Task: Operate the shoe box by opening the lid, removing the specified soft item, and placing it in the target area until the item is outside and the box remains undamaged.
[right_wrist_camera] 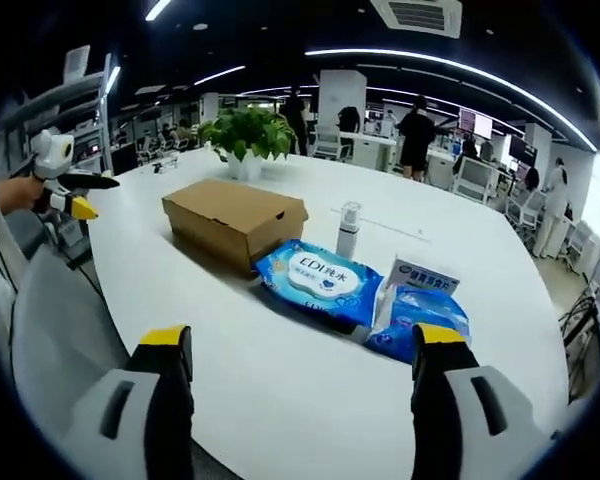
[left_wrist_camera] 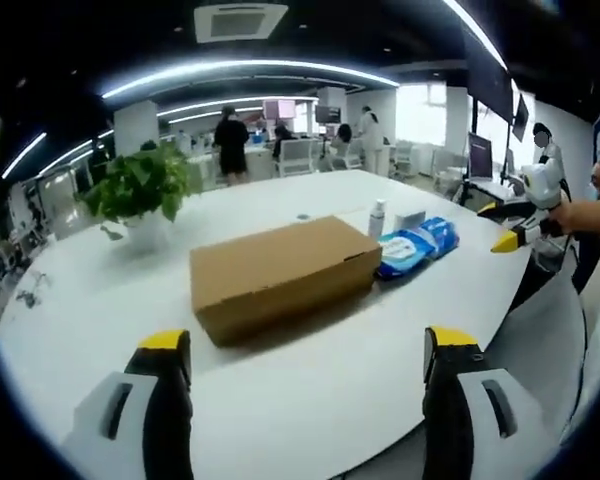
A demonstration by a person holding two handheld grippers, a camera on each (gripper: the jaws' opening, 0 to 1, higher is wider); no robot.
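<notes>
A brown cardboard shoe box lies shut on the white table. Two blue soft wipe packs lie beside it, outside the box. My left gripper is open, held near the table's front edge, well short of the box. My right gripper is open too, held over the table edge in front of the wipe packs. The right gripper also appears at the far right of the left gripper view, and the left gripper at the far left of the right gripper view, held by a hand.
A small white spray bottle and a white card stand by the packs. A potted green plant sits on the table's far part. Desks, monitors and several people fill the office behind.
</notes>
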